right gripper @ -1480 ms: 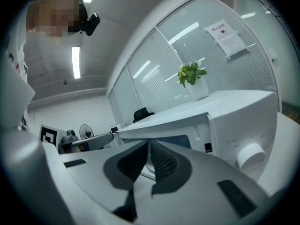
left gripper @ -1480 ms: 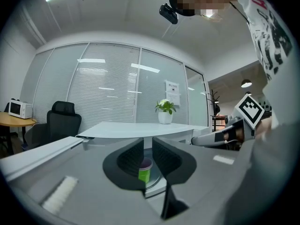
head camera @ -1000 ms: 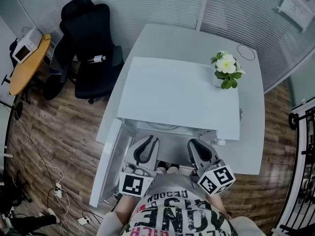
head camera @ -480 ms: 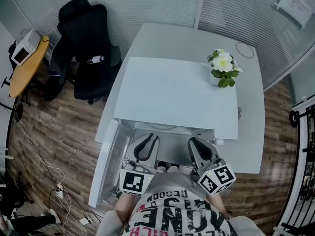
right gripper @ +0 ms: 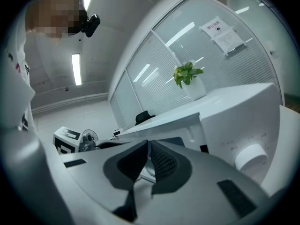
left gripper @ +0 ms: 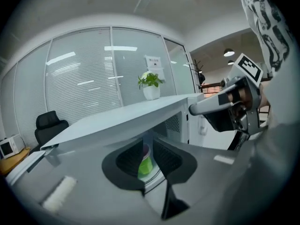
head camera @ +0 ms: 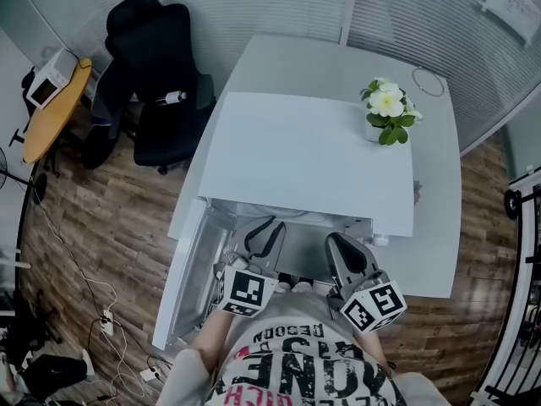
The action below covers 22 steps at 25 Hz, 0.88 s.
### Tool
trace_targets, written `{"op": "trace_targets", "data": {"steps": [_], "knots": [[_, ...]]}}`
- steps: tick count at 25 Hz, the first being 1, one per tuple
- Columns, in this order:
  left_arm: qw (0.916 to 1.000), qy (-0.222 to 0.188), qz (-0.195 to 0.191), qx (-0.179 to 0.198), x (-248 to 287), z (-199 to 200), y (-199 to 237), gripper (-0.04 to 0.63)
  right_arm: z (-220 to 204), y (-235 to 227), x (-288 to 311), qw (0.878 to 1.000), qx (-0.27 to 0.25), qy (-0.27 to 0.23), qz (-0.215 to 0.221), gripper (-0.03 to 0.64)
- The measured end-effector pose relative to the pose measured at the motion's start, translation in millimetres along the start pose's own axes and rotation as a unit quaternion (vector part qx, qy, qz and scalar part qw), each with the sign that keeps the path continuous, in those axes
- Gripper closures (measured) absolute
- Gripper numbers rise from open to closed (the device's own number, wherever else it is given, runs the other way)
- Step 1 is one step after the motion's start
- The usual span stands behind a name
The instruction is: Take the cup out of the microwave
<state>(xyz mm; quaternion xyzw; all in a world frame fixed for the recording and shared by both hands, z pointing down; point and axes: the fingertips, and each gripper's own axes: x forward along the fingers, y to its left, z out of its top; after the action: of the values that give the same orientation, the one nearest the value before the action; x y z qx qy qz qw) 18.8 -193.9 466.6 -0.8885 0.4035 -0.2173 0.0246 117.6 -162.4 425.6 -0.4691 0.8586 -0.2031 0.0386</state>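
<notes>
Head view: a white microwave (head camera: 308, 155) is shown on the tabletop (head camera: 439, 235), its door (head camera: 182, 286) swung open to the left and a potted plant (head camera: 387, 112) set on its top. Both claws are held at its opening. Left gripper view: the green cup (left gripper: 145, 163) is seen inside the microwave through the gap of the left claw (left gripper: 147, 146), whose jaws have just been opening; nothing is gripped. Right gripper view: the right claw (right gripper: 149, 146) is drawn together at the tips, empty.
</notes>
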Motion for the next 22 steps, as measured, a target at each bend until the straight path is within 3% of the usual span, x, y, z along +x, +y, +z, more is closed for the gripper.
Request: {"op": "trace_targets", "data": {"steps": [6, 12, 22], "knots": [[0.9959, 0.036, -0.014, 0.082, 23, -11, -1, 0.509, 1, -7, -5, 1.000, 0.007, -0.008, -0.011, 0.589], [0.9761, 0.089, -0.026, 0.197, 41, -28, -5, 0.485, 1, -8, -7, 1.000, 0.002, -0.011, -0.016, 0.589], [0.9610, 0.122, -0.044, 0.244, 62, -40, -7, 0.479, 5, -6, -7, 0.999, -0.003, -0.024, -0.020, 0.589]]}}
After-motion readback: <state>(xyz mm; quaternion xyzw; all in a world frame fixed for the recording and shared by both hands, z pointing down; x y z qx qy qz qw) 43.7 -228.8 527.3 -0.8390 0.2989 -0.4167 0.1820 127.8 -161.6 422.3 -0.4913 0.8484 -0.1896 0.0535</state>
